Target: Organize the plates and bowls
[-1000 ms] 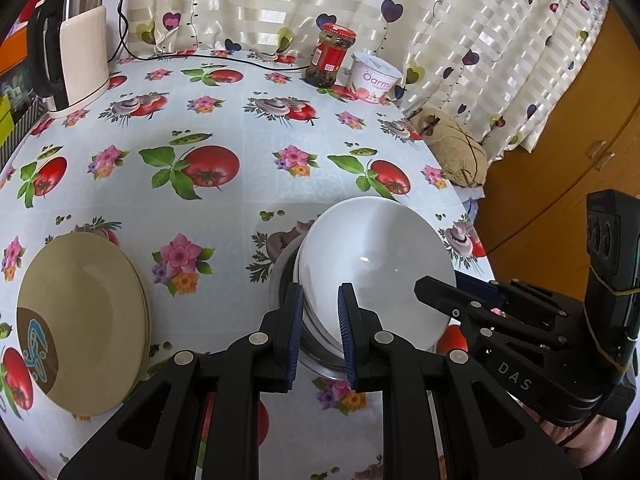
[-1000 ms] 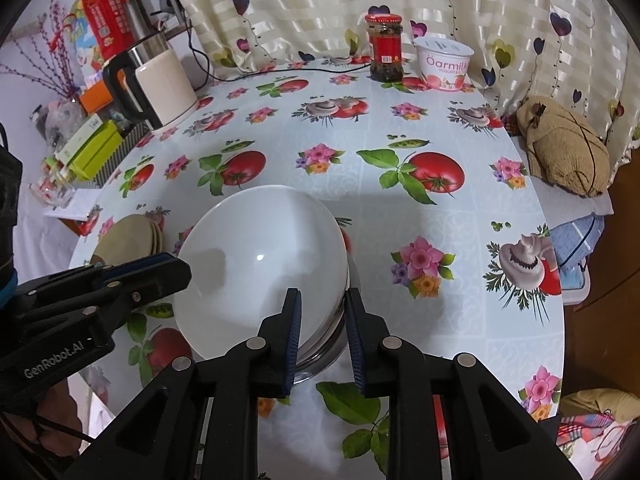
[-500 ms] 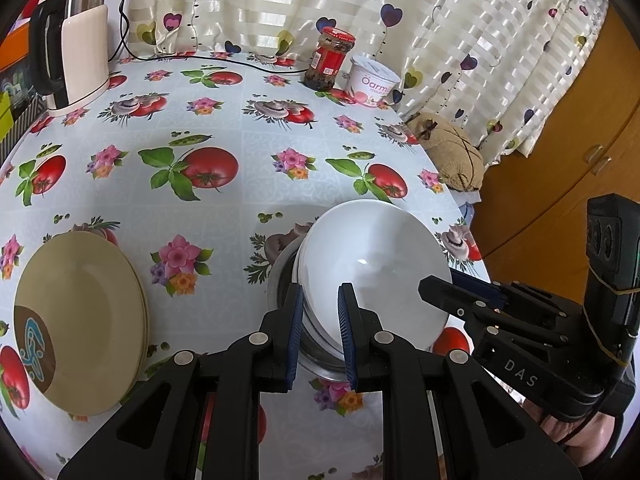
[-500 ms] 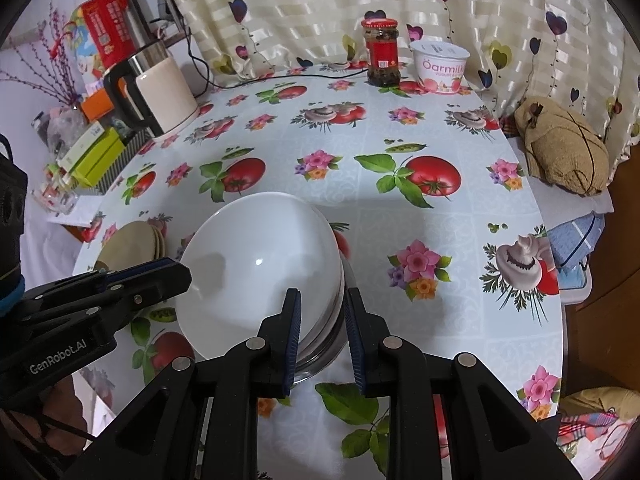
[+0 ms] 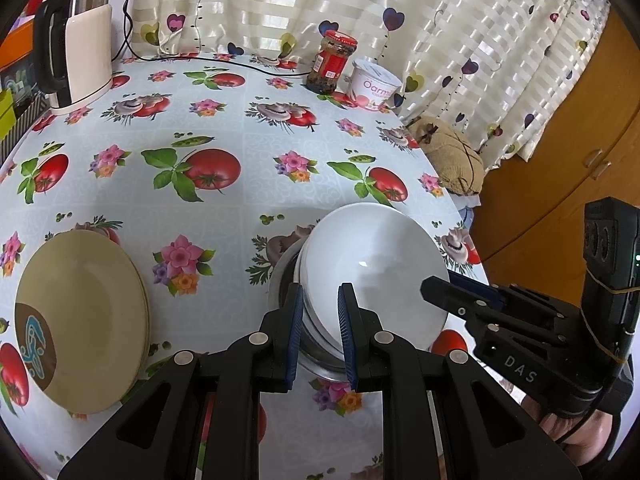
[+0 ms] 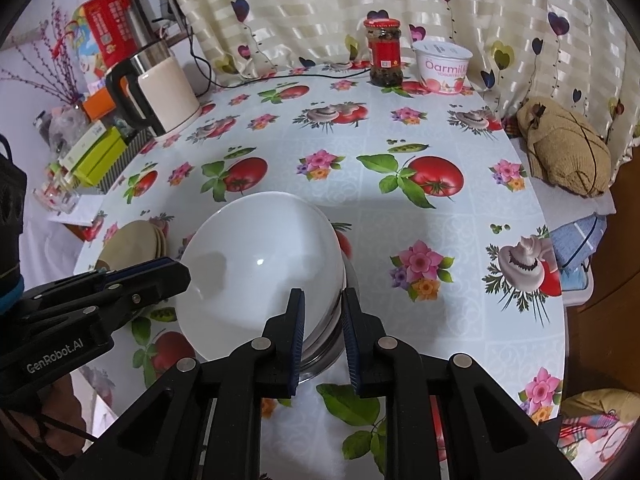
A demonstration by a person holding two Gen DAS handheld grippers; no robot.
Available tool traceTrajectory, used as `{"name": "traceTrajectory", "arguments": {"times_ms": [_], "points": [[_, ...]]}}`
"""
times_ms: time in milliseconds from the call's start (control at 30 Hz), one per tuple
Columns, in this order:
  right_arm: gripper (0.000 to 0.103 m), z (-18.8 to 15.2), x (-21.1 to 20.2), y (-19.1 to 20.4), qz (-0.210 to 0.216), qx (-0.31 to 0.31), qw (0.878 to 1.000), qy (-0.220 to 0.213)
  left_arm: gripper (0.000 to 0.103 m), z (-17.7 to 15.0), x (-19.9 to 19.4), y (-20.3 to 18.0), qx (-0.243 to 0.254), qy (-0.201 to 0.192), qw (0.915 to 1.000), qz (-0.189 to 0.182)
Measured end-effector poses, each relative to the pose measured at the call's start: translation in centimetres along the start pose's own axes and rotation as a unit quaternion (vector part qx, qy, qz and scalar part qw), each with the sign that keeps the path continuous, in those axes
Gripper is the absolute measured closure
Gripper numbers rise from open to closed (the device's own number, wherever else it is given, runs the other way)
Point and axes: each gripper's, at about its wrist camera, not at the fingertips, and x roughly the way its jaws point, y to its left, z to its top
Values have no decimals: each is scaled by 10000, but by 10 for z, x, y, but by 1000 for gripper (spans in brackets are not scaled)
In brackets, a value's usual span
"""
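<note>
A stack of white bowls [image 5: 372, 268] sits nested in a steel bowl [image 5: 286, 276] near the table's front edge. My left gripper [image 5: 319, 312] is shut on the stack's left rim. My right gripper [image 6: 323, 312] is shut on the right rim of the same white bowl stack [image 6: 260, 268], above the steel bowl [image 6: 328, 340]. A stack of beige plates [image 5: 80, 316] lies on the table to the left; it also shows in the right wrist view [image 6: 136, 240].
A kettle [image 5: 76, 60], a red-lidded jar [image 5: 332, 62] and a yogurt tub [image 5: 374, 86] stand at the table's back. A brown bag [image 5: 448, 152] lies beyond the right edge. Boxes [image 6: 96, 156] sit at the left edge.
Both grippers keep their hold on the bowl stack. The view has pulled back a little, so the stack looks slightly smaller and farther from the jar.
</note>
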Motion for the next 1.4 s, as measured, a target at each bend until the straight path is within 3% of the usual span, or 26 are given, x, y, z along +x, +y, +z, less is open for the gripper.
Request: {"name": "traceTrajectory", "arguments": {"times_ms": [567, 1400], "points": [[79, -4, -28, -15, -5, 23, 9995, -313, 85, 0, -20, 19, -224, -418, 9988, -154], [74, -14, -28, -37, 104, 304, 9991, -288, 85, -9, -11, 40, -304, -356, 9989, -90]]}}
